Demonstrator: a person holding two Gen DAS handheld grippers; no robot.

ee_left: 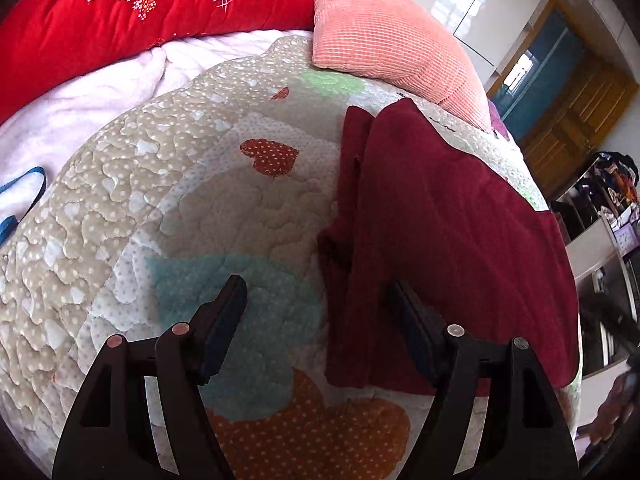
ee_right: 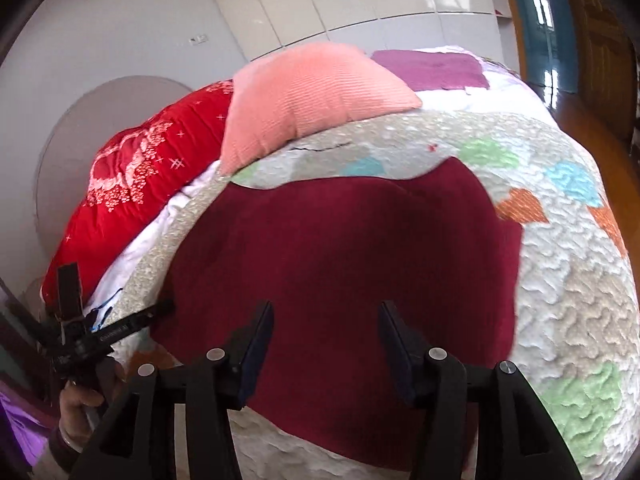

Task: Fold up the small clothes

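Note:
A dark red garment [ee_left: 448, 220] lies flat on the quilted bed cover [ee_left: 160, 184], partly folded, with a narrow folded strip along its left side. My left gripper [ee_left: 318, 292] is open and empty, low over the garment's near left edge. In the right wrist view the same garment [ee_right: 340, 260] spreads wide across the quilt [ee_right: 568, 280]. My right gripper [ee_right: 326, 312] is open and empty, just above the garment's near part. The left gripper [ee_right: 104, 332] and the hand holding it show at the far left of the right wrist view.
A pink ribbed pillow [ee_left: 384, 40] and a red floral duvet [ee_left: 132, 12] lie at the head of the bed. A pale pink blanket [ee_left: 100, 96] lies left. A purple cloth [ee_right: 432, 68] lies beyond the pillow. Shelving [ee_left: 600, 220] stands right of the bed.

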